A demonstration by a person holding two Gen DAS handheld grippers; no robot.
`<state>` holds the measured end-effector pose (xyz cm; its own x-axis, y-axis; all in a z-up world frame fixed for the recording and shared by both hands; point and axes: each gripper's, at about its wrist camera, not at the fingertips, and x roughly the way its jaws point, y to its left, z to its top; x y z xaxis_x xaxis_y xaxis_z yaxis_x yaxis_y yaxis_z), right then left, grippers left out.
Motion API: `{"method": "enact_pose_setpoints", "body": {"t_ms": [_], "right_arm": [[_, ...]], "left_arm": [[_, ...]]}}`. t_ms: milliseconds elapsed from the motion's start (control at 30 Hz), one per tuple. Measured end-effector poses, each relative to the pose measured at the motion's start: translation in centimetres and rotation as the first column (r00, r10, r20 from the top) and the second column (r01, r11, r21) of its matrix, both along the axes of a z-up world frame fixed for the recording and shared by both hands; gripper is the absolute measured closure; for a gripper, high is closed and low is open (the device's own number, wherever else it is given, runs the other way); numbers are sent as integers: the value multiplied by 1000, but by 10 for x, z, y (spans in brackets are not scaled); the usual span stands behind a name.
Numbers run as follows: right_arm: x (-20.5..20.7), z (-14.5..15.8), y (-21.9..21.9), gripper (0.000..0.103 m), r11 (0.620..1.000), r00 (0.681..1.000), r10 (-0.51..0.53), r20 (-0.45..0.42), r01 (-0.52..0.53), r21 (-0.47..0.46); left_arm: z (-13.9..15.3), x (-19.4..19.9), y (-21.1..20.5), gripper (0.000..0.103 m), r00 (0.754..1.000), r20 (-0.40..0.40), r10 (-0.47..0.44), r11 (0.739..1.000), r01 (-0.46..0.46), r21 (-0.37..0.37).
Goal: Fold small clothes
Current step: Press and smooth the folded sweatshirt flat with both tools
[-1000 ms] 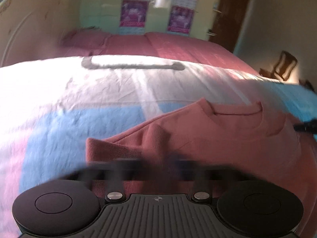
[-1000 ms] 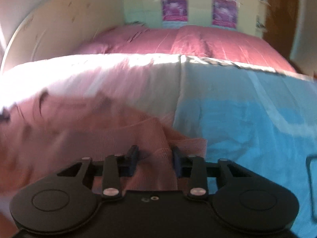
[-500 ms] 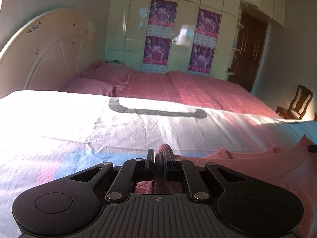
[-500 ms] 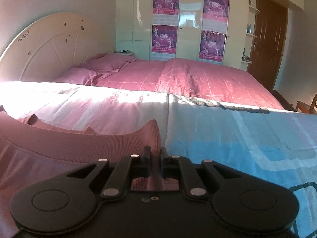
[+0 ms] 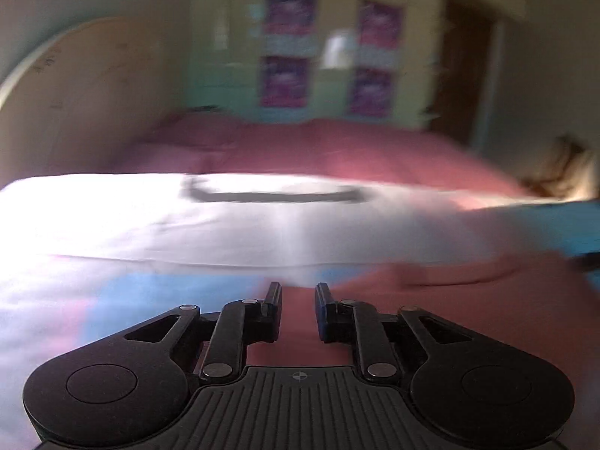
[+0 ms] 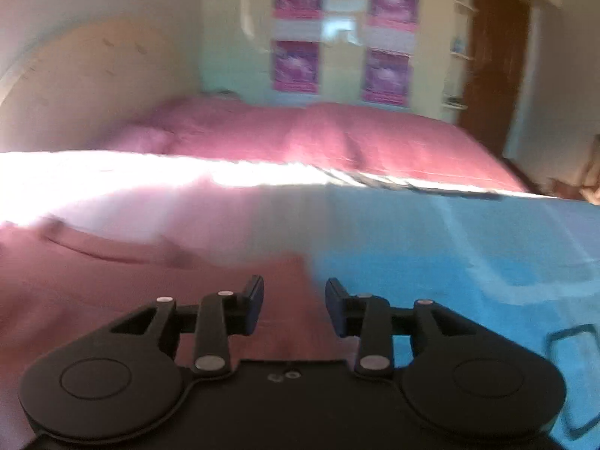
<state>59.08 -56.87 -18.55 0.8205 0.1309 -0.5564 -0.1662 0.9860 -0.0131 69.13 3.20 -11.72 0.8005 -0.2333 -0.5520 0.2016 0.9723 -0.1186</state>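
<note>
The left claw has its 2 fingers parted by a narrow gap with nothing pinched between them, while the right claw has its 2 blue-padded fingers spread wider, likewise gripping nothing, both pointing forward and level.

matte black left gripper (ribbed base); black right gripper, silver pivot screws
</note>
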Motion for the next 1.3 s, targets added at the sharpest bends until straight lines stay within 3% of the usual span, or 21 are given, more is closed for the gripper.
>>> {"method": "enact_pose_setpoints", "body": {"t_ms": [33, 100, 167, 200, 267, 400, 533, 633, 700, 800, 933, 1000, 1067, 1133, 1233, 1300], "right_arm": [[-6, 2, 14, 74, 998, 998, 61, -16, -61, 14], [-19, -1, 48, 70, 983, 983, 184, -20, -184, 28], [-26, -12, 85, 71, 950, 948, 311, -63, -311, 13], [-27, -19, 101, 71, 938, 935, 345, -80, -347, -13], [-20, -34, 122, 71, 941, 942, 316, -117, -327, -91], [-1, -32, 115, 71, 971, 964, 238, -118, -240, 0], [-13, -30, 91, 71, 969, 970, 220, -104, -229, -87], [-13, -32, 32, 72, 993, 993, 63, -100, -72, -95], [-17, -33, -4, 70, 998, 994, -18, -106, 13, -54], [-30, -23, -4, 67, 998, 994, -53, -100, 49, -39], [-77, -8, 50, 68, 992, 992, 123, 9, -123, -11], [-89, -12, 80, 71, 975, 975, 223, -13, -223, 2], [-97, -28, 107, 69, 954, 954, 292, -61, -295, -57], [-101, -46, 114, 69, 943, 952, 292, -91, -302, -142], [-114, -34, 106, 68, 951, 960, 268, -84, -278, -134], [-116, -25, 105, 68, 954, 956, 287, -62, -291, -69]], "left_arm": [[2, -13, -17, 85, 998, 7, -55, 998, 55, 6], [-6, -31, -55, 77, 988, -22, -155, 988, 156, 13], [-18, -34, -84, 55, 975, -53, -215, 976, 216, 19], [-24, -32, -95, 52, 975, -64, -214, 975, 217, 47], [-36, -19, -104, 43, 978, -99, -186, 979, 193, 71], [-30, -5, -81, 42, 984, -121, -133, 991, 127, -52], [-38, -15, -35, 43, 993, -115, -20, 999, 23, 26], [-44, -32, 13, 43, 992, -109, 57, 998, -53, 40], [-43, -40, 17, 43, 993, -100, 62, 997, -58, 47], [-32, -57, -7, 43, 998, -54, 28, 997, -24, 72], [-22, -89, -72, 42, 995, -3, -102, 994, 102, 34], [-29, -94, -101, 42, 989, -29, -145, 988, 147, 39], [-43, -95, -120, 36, 988, -79, -135, 982, 144, 125], [-43, -102, -125, 35, 990, -67, -128, 978, 137, 158], [-27, -120, -116, 35, 991, -46, -129, 984, 134, 120], [-23, -124, -119, 35, 991, -38, -130, 982, 134, 130]]}}
